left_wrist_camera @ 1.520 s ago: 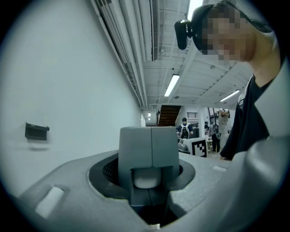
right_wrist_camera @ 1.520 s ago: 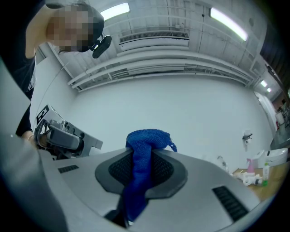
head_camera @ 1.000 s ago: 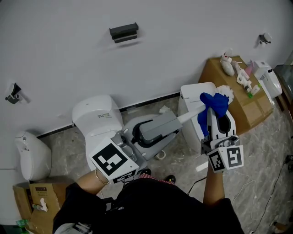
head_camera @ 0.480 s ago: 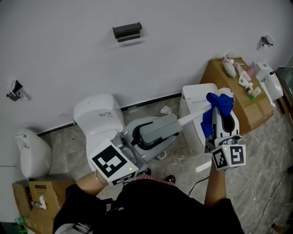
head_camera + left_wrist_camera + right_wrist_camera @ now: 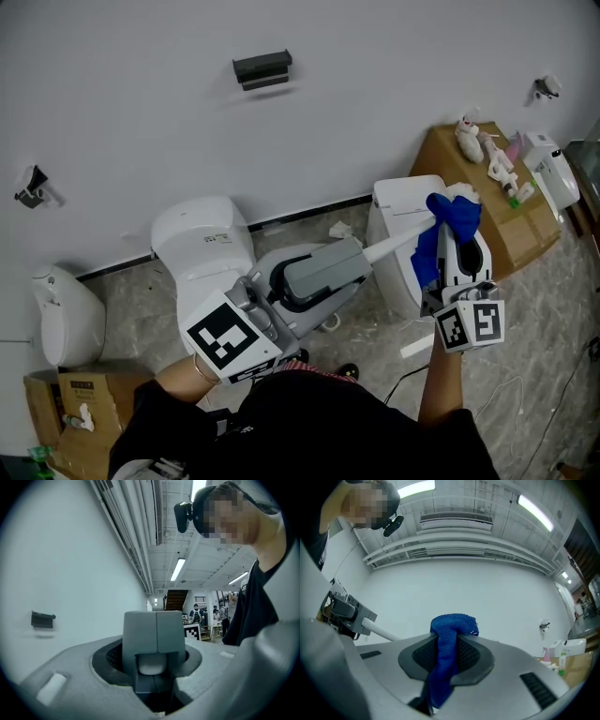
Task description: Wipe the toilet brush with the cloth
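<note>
In the head view my left gripper (image 5: 349, 260) is shut on the white handle (image 5: 394, 246) of the toilet brush, which runs level to the right. The brush's pale bristle head (image 5: 462, 193) pokes out past a blue cloth (image 5: 452, 214). My right gripper (image 5: 454, 236) is shut on that cloth, which lies draped over the brush end. In the left gripper view the grey jaws (image 5: 155, 620) meet around the handle's end (image 5: 151, 664). The right gripper view has the cloth (image 5: 446, 641) pinched between the jaws, with the handle (image 5: 382, 633) at its left.
A white toilet (image 5: 201, 243) stands against the wall under my left arm. A second white tank (image 5: 398, 206) sits below the brush. A cardboard box (image 5: 492, 202) carries bottles at the right. A white fixture (image 5: 58, 317) and another box (image 5: 67, 412) are at the left.
My right gripper with the cloth has slid slightly along the brush toward its head. The left gripper and the handle have stayed put.
</note>
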The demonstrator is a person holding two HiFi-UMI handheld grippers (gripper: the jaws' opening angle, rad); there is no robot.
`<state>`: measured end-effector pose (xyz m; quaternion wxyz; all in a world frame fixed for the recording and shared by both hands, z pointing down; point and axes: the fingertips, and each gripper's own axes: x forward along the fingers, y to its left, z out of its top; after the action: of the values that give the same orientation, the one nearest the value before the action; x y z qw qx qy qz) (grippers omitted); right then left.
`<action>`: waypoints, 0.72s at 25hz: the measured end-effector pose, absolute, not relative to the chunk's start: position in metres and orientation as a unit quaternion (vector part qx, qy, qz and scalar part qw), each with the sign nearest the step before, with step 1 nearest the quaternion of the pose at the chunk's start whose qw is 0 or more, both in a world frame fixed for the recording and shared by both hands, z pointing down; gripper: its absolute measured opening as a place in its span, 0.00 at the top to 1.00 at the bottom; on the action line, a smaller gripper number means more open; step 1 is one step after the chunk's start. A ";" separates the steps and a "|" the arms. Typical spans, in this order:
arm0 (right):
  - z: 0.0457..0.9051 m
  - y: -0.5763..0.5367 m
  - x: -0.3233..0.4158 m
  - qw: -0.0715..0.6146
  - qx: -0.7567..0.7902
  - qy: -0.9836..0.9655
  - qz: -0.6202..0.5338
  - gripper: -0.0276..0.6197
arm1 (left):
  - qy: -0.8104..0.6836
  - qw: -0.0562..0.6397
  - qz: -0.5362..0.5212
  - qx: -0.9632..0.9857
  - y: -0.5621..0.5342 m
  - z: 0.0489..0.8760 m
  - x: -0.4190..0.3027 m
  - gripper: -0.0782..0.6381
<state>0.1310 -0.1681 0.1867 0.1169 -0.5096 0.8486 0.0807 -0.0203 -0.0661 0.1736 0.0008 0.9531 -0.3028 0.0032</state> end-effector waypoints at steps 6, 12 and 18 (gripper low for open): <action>0.166 -0.151 0.133 0.145 -0.497 0.851 0.087 0.85 | -0.314 -0.019 -0.002 0.949 -0.070 0.165 -0.024 0.65; 0.166 -0.127 0.111 0.150 -0.435 0.879 0.126 0.85 | -0.329 -0.024 -0.006 0.944 -0.081 0.161 -0.025 0.65; 0.195 -0.119 0.085 0.124 -0.416 0.894 0.114 0.85 | -0.327 -0.030 -0.017 0.944 -0.082 0.155 -0.023 0.65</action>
<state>0.0848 -0.1187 0.1949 0.1237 -0.4161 0.8936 0.1139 -0.0229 -0.0822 0.1549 -0.0299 0.9444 -0.3268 -0.0170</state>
